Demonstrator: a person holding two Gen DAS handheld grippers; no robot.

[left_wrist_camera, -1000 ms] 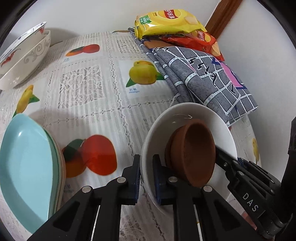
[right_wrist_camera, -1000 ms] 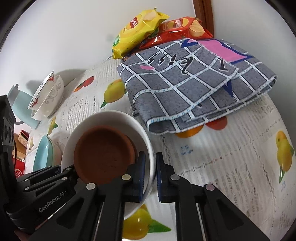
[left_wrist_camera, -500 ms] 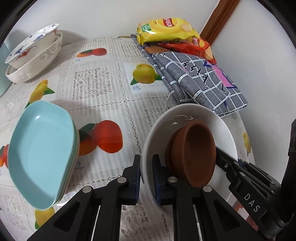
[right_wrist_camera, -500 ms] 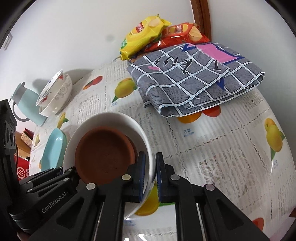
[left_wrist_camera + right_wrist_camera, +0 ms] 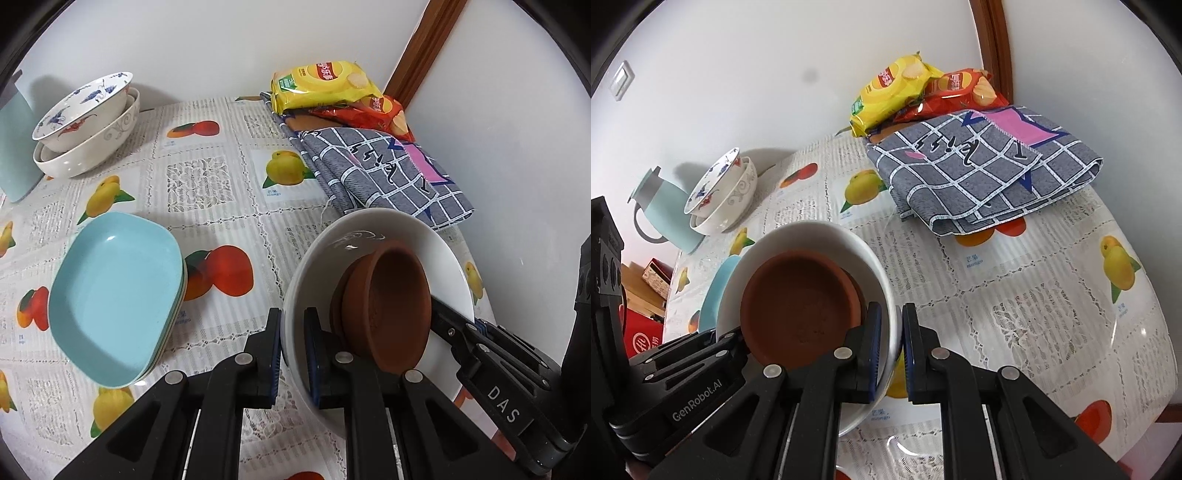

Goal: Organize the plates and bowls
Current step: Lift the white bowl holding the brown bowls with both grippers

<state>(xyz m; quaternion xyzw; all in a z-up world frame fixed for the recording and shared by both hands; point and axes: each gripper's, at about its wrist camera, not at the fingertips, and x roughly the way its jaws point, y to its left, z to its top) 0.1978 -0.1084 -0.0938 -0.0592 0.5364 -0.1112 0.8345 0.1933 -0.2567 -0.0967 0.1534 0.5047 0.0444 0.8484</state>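
Observation:
A white bowl [image 5: 373, 236] with a brown clay bowl [image 5: 388, 302] inside it is held up above the table. My left gripper [image 5: 293, 350] is shut on its left rim. My right gripper [image 5: 889, 343] is shut on the opposite rim of the white bowl [image 5: 812, 236]; the brown bowl [image 5: 798, 302] lies tilted inside. A stack of light blue rectangular plates [image 5: 114, 295] lies on the table to the left, also showing in the right wrist view [image 5: 718, 291]. Two stacked patterned white bowls [image 5: 85, 122] stand at the back left, seen too from the right wrist [image 5: 722, 195].
A folded grey checked cloth [image 5: 380, 173] lies at the back right with a yellow chip bag [image 5: 321, 88] and a red one [image 5: 365, 114] behind it. A light blue jug [image 5: 661, 210] stands by the patterned bowls. The fruit-print tablecloth [image 5: 207, 184] covers the table against the wall.
Both grippers have risen and pulled back with the white bowl, so more of the table shows. The blue plates and patterned bowls now look farther off.

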